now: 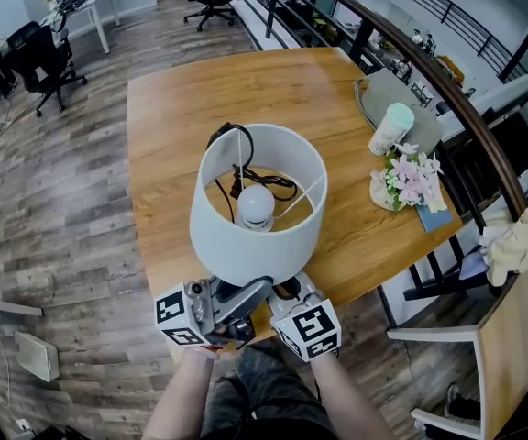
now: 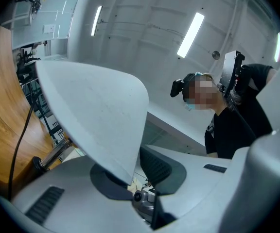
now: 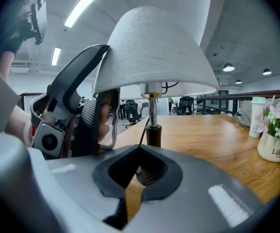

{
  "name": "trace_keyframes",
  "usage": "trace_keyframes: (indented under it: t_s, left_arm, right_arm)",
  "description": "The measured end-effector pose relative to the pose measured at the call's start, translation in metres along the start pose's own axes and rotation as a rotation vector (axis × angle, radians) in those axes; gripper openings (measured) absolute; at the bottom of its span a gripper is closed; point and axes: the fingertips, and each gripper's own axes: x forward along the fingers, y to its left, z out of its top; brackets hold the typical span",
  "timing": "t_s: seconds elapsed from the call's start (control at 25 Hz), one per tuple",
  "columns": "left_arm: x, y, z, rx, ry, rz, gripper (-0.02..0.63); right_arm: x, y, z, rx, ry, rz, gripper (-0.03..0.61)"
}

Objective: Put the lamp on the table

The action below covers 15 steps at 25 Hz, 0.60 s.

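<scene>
A lamp with a white shade (image 1: 257,211) and a bulb (image 1: 255,205) stands on the wooden table (image 1: 172,126), close to its near edge. Its black cord (image 1: 269,186) lies behind it on the top. My left gripper (image 1: 250,293) is shut on the shade's lower rim (image 2: 125,171); the right gripper view shows this grip (image 3: 98,86) from the side. Just below the shade at the table's edge, my right gripper (image 1: 291,293) is shut with nothing in it. The lamp's metal stem (image 3: 152,123) rises just beyond its tips (image 3: 140,149). The lamp's foot is hidden.
At the table's right stand a vase of pink flowers (image 1: 409,183), a white bottle (image 1: 390,128) and a grey tray (image 1: 374,94). A dark railing (image 1: 466,108) runs behind them. Office chairs (image 1: 49,58) stand on the plank floor at far left.
</scene>
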Motion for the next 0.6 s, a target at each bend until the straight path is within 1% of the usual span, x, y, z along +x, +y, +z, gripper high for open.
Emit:
trace_keyframes:
  t_s: [0.16,0.24,0.6]
  left_arm:
    - [-0.004,0.001,-0.008,0.000,0.024,0.029,0.028]
    - [-0.006,0.002,-0.008,-0.003,0.019,0.036,0.029]
    - [-0.009,0.001,-0.013,-0.016,0.019,0.040,0.060]
  right_arm:
    - [-0.001,-0.001,-0.002,0.010,0.001,-0.005,0.008]
    - [-0.002,-0.001,-0.002,0.017,-0.001,-0.004,0.008]
    - [-0.008,0.002,-0.008,0.037,-0.004,-0.011,0.008]
